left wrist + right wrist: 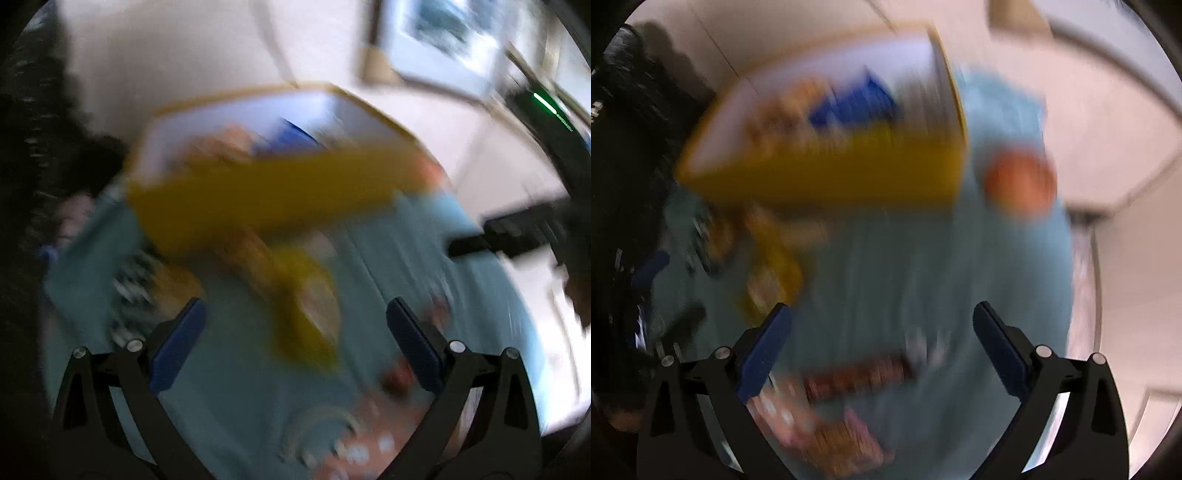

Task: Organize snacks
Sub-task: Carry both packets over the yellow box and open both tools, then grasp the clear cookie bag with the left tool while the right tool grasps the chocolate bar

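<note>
Both views are motion-blurred. A yellow box [266, 199] with white inner walls sits on a light blue cloth [236, 376] and holds a blue packet [291, 138] and orange snacks. It also shows in the right wrist view [834, 173]. A yellow snack packet [306, 295] lies in front of the box. My left gripper [293, 310] is open and empty above the cloth. My right gripper [879, 317] is open and empty above a dark red snack bar [857, 376] and a pink-orange packet [831, 439]. An orange round item [1019, 181] lies right of the box.
A black-and-white patterned packet [133, 295] lies left on the cloth. Small reddish items [399, 376] lie near the left gripper's right finger. The other gripper's black body [517, 232] enters from the right. Pale floor [1108, 129] surrounds the cloth; dark furniture [628, 147] stands left.
</note>
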The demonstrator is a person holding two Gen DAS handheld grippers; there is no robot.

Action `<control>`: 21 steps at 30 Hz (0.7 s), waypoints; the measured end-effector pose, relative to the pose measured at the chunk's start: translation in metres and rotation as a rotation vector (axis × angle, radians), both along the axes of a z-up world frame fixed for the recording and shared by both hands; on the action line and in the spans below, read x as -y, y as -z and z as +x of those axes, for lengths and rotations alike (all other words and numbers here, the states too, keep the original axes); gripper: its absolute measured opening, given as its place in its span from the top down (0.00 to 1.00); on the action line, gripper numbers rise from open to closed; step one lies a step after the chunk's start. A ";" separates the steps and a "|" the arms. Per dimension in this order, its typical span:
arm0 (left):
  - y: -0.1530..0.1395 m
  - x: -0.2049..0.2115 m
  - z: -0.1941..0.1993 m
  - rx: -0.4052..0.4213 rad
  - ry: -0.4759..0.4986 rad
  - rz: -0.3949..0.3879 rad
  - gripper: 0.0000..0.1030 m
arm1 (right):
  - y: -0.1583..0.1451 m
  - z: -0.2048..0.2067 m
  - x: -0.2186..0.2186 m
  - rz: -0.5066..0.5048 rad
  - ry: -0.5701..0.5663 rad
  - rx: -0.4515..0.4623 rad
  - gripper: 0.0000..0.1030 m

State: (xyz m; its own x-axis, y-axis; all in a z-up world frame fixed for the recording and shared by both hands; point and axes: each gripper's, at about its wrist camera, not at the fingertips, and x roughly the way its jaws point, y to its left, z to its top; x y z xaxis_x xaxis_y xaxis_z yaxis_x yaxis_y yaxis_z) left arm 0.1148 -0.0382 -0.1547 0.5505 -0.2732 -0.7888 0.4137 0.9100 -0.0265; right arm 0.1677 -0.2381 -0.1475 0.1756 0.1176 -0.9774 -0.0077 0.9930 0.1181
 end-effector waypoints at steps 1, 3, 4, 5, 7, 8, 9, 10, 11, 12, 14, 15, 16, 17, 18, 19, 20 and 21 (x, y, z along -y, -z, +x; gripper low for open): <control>0.009 0.007 -0.014 -0.004 0.049 0.009 0.03 | 0.013 -0.013 0.003 0.007 0.015 -0.031 0.04; 0.025 0.023 -0.043 -0.003 0.153 0.032 0.03 | 0.028 -0.028 0.002 0.011 0.025 -0.066 0.04; 0.032 0.031 -0.057 0.007 0.201 0.040 0.03 | 0.033 -0.033 0.000 0.019 0.028 -0.079 0.04; 0.035 0.037 -0.065 0.011 0.231 0.042 0.03 | 0.040 -0.038 -0.003 0.036 0.034 -0.104 0.04; 0.041 0.049 -0.077 0.025 0.268 0.045 0.03 | 0.049 -0.042 -0.009 0.053 0.040 -0.132 0.04; 0.044 0.055 -0.081 0.033 0.285 0.046 0.03 | 0.054 -0.043 -0.015 0.069 0.036 -0.148 0.04; 0.045 0.059 -0.085 0.045 0.292 0.050 0.03 | 0.057 -0.042 -0.019 0.077 0.033 -0.154 0.04; 0.049 0.064 -0.088 0.059 0.294 0.056 0.03 | 0.059 -0.040 -0.026 0.093 0.025 -0.158 0.05; 0.052 0.068 -0.089 0.062 0.297 0.056 0.03 | 0.061 -0.039 -0.031 0.099 0.014 -0.159 0.07; 0.057 0.072 -0.091 0.062 0.298 0.064 0.04 | 0.063 -0.036 -0.036 0.093 0.003 -0.160 0.14; 0.066 0.076 -0.095 0.058 0.291 0.048 0.03 | 0.072 -0.030 -0.045 0.078 -0.023 -0.179 0.25; 0.067 0.078 -0.099 0.062 0.291 0.047 0.03 | 0.073 -0.028 -0.049 0.056 -0.047 -0.168 0.30; 0.070 0.081 -0.103 0.078 0.292 0.054 0.03 | 0.073 -0.026 -0.055 0.016 -0.080 -0.159 0.31; 0.072 0.083 -0.104 0.078 0.296 0.065 0.03 | 0.072 -0.024 -0.059 0.000 -0.098 -0.148 0.37; 0.073 0.086 -0.106 0.072 0.305 0.072 0.03 | 0.070 -0.022 -0.060 0.000 -0.102 -0.142 0.46; 0.075 0.088 -0.109 0.073 0.319 0.087 0.03 | 0.068 -0.022 -0.060 -0.004 -0.107 -0.134 0.51; 0.075 0.088 -0.111 0.074 0.332 0.090 0.11 | 0.063 -0.022 -0.062 -0.031 -0.124 -0.108 0.64; 0.074 0.086 -0.111 0.047 0.356 0.061 0.21 | 0.060 -0.023 -0.062 -0.064 -0.145 -0.086 0.70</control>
